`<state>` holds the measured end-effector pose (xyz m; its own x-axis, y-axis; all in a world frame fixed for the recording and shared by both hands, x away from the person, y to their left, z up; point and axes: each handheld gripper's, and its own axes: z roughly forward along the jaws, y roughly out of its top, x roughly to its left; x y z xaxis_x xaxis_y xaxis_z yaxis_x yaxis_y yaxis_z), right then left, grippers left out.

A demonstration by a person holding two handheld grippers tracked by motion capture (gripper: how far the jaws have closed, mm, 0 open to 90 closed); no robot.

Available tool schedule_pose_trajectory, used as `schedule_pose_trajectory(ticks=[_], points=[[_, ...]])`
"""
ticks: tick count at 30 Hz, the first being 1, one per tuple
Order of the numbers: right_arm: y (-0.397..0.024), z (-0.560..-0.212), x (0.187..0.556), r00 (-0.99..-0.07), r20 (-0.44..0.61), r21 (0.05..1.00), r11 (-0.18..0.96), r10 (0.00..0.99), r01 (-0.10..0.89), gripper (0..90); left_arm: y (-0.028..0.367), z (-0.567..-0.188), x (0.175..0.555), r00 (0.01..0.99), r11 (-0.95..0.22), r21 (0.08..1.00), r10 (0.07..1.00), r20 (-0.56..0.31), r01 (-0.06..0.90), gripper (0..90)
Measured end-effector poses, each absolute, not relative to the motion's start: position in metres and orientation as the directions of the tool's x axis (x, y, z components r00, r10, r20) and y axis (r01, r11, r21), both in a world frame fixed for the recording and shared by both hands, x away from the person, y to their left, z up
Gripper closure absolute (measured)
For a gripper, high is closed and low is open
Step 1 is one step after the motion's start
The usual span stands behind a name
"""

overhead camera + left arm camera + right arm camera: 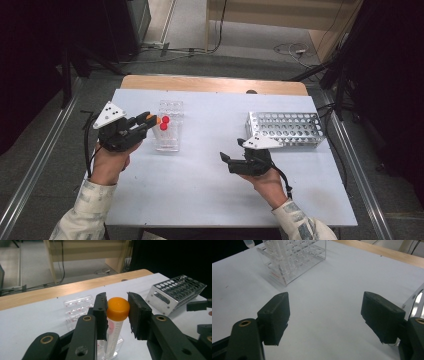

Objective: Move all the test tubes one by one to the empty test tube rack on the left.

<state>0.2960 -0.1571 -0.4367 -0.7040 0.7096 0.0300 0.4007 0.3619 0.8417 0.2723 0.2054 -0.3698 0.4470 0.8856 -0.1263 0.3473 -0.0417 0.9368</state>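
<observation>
Orange-capped tube point(117, 315) sits pinched at its cap between the jaws of the left gripper point(117, 312), the pads pressing both sides of the cap while the graduated clear body hangs down toward the clear rack point(78, 308) behind and below it. In the high view the left gripper point(150, 120) stands at about 9 o'clock on the white desk point(210, 175), its tip just at the near left edge of the clear rack point(168, 131), where two red caps point(164, 123) show among the wells. The person's left hand point(110, 162) grips the tool from the 7 o'clock side

Right gripper point(232, 152) hangs low over the desk at about 4 o'clock — its jaws spread wide with bare white surface between them, as the right gripper view shows point(325, 312). The metal rack point(287, 129) lies just beyond it at 2 o'clock, well apart from the clear rack. The right hand point(265, 182) holds the tool from below
</observation>
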Motion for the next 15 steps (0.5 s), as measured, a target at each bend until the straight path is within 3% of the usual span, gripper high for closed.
schedule_pose_trajectory(ticks=[5,15], points=[[-0.158,-0.438,0.296,-0.699,0.029,0.838,0.364,0.714,0.406,22.1,0.205,-0.371,0.278,0.410,-0.069,0.942,0.909,-0.077,0.329,69.8],[-0.159,-0.440,0.298,-0.692,0.030,0.834,0.363,0.721,0.415,22.3,0.203,-0.380,0.292,0.392,-0.060,0.938,0.916,-0.084,0.340,69.8]])
